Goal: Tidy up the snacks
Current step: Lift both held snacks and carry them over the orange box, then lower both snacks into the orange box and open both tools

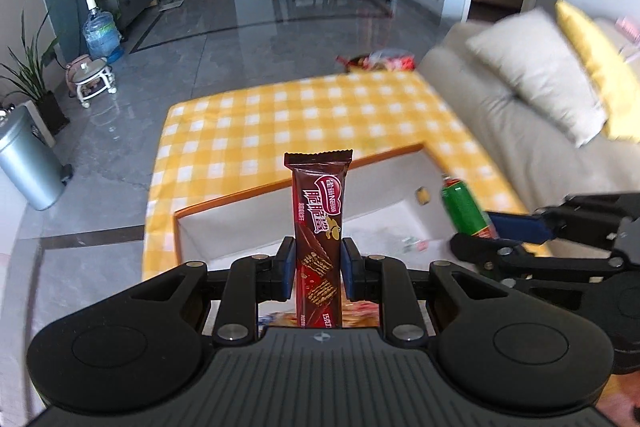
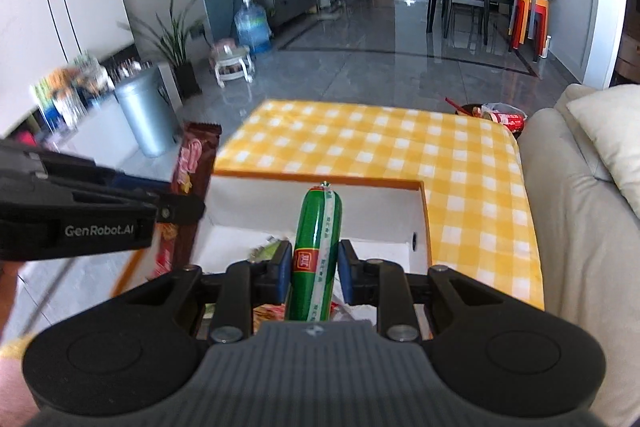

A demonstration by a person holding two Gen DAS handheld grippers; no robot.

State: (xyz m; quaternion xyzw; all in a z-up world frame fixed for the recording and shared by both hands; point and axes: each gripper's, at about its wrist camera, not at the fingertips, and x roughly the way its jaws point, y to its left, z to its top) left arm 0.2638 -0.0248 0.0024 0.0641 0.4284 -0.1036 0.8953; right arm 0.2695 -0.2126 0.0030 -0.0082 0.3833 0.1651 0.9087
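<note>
Left wrist view: the left gripper (image 1: 316,263) is clamping its jaws on a brown wafer bar (image 1: 318,223), held upright above the white box (image 1: 400,171). The right gripper (image 2: 314,273) is clamping its jaws on a green sausage stick (image 2: 316,247), also above the box. The box is sitting on the near corner of the checked table (image 1: 280,115). Small wrappers are lying inside the box, too blurred to identify. More packets (image 2: 502,117) are lying beyond the far edge of the table. Judged status: sorting is under way; both held snacks are awaiting placement.
</note>
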